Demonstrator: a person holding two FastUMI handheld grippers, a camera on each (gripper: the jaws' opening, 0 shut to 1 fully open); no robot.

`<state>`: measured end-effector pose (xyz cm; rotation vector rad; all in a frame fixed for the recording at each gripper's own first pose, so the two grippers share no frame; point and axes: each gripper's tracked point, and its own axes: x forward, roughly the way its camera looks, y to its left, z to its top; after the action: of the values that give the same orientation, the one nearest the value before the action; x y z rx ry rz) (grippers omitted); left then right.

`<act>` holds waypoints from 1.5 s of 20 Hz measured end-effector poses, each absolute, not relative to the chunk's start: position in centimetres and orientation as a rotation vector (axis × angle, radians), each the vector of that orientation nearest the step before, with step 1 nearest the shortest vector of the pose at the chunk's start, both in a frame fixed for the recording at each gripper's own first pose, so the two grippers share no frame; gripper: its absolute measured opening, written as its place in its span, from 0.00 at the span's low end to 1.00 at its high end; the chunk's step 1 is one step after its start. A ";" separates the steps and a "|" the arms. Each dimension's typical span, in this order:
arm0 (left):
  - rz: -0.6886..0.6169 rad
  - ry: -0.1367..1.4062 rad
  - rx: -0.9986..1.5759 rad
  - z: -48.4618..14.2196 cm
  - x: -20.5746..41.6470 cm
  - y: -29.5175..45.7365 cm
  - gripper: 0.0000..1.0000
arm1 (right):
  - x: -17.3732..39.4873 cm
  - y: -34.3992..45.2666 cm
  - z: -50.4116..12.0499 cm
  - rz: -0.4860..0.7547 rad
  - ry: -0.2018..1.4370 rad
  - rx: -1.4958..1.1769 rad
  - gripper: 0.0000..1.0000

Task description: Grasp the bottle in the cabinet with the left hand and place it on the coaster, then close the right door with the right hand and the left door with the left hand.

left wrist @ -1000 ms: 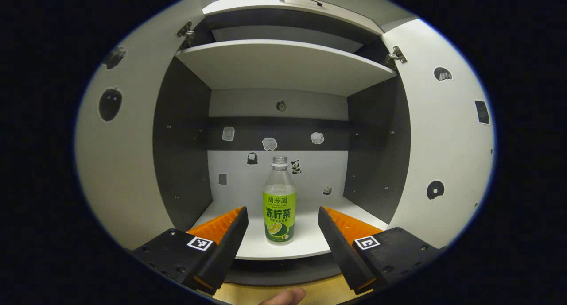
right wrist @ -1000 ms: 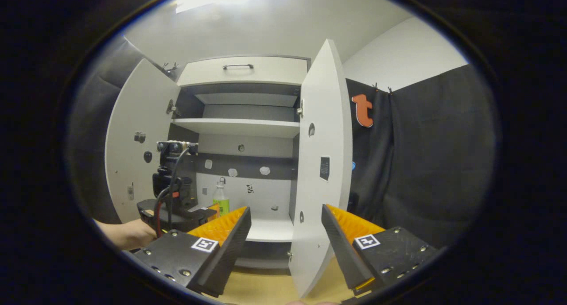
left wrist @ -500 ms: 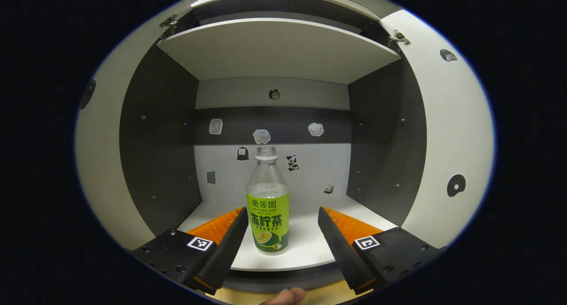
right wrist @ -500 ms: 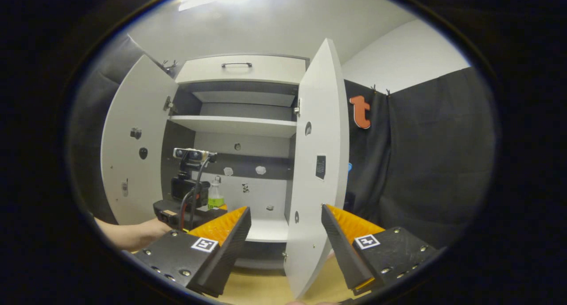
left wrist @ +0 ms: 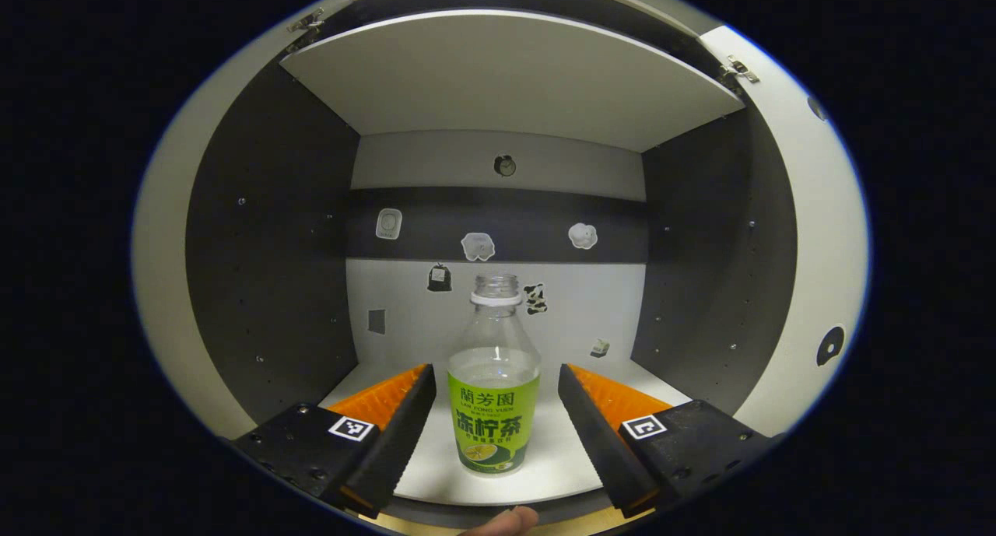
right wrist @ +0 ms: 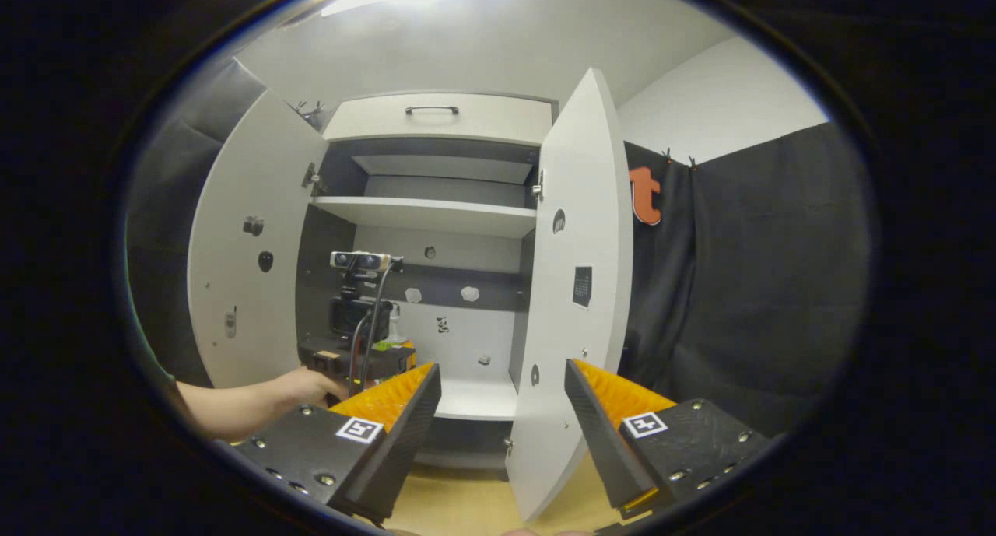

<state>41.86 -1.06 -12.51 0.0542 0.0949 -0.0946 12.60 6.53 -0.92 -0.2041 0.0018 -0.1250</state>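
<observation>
Bottle [left wrist: 493,400] with green label stands upright on the cabinet shelf [left wrist: 560,474] between the wide-open left hand-held gripper [left wrist: 493,411] fingers, untouched.

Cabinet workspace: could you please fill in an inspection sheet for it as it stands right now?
Surface: pale lower shelf of the cabinet; wooden tabletop in front.
Job's things: bottle upright on the lower shelf, uncapped, green label, between the left gripper's fingers but not touched. Right door and left door both open. Coaster: nothing seen.
Clutter: small stickers on the cabinet's back wall and doors; upper shelf bare.
Grippers: left gripper open, astride the bottle; right gripper open, held back, facing the right door's edge.
Cables: dark and red leads on the left gripper's rig.
Surroundings: black cloth wall, a person's hand holding the left gripper.
</observation>
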 end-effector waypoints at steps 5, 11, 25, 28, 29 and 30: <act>-0.109 0.157 0.024 -14.7 44.3 -1.4 0.99 | 10.5 7.2 -1.1 -0.111 0.011 -0.207 0.96; -0.170 0.133 0.026 -12.9 40.2 -1.9 0.78 | 7.9 6.3 -1.5 -0.108 0.023 -0.175 0.96; -0.211 0.019 0.034 -9.4 21.0 -1.4 0.78 | 3.9 2.1 -2.0 -0.067 0.019 -0.106 0.96; -0.198 0.052 0.026 -12.3 17.8 -1.0 0.78 | 3.4 1.1 -2.0 -0.058 0.020 -0.101 0.93; -0.191 0.063 0.022 -13.6 16.7 -0.8 0.78 | 3.1 0.8 -2.0 -0.057 0.022 -0.101 0.93; -0.186 0.064 0.015 -14.8 15.6 -0.7 0.78 | 2.8 0.6 -2.1 -0.052 0.023 -0.101 0.93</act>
<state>15.62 -0.72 -14.75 0.0149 0.0642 -0.1863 2.82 0.61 -2.09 -0.1014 0.0226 -0.0524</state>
